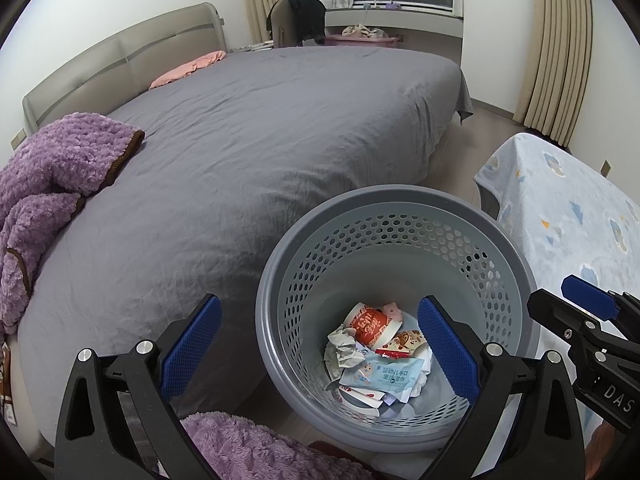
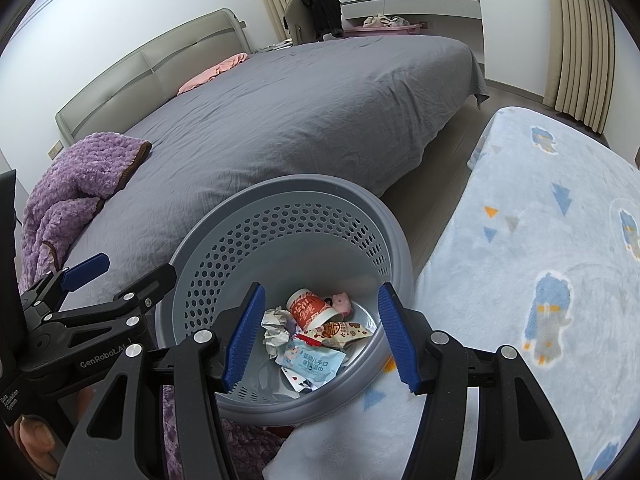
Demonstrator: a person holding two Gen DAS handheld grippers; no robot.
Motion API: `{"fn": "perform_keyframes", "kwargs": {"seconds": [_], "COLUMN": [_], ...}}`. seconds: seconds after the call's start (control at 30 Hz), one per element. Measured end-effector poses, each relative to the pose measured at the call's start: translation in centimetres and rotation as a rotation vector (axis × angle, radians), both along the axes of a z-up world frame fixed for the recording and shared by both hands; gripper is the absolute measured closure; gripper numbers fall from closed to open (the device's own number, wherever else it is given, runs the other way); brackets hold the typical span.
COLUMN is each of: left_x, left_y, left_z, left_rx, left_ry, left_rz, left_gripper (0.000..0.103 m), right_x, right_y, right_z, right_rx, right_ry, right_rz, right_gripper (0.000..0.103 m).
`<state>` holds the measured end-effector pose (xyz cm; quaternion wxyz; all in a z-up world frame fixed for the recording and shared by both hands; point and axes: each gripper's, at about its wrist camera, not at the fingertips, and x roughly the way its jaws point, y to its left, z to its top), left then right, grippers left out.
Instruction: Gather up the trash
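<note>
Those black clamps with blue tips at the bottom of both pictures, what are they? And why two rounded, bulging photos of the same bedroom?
They are hand-held grippers, not a robot: a person holds one in each hand, squeezing two blue-padded fingers together to pick things up. Each carries a wide-angle camera looking along its fingers, hence the bulging views. One picture comes from the left gripper, the other from the right gripper; each also glimpses its partner at the edge. Both stand open and hold nothing. They point down into a grey perforated bin between a grey bed and a pale blue patterned blanket. Already in the bin: a red paper cup, crumpled paper, a wipes packet and other wrappers.
</note>
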<state>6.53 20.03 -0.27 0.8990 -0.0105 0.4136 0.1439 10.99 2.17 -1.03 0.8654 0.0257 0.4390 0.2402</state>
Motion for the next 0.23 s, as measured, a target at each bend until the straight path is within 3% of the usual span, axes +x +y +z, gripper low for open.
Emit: {"fn": "perform_keyframes", "kwargs": {"seconds": [0.23], "left_x": [0.01], "left_y": [0.08], "left_z": [0.18], "left_rx": [0.004], "left_ry": [-0.005], "left_rz": [-0.004], "left_gripper": [0.007], "right_x": [0.00], "right_y": [0.06], "right_z": [-0.01], "right_rx": [-0.001], "right_ry": [0.000], "right_rz": [0.000], "right_gripper": [0.046]}}
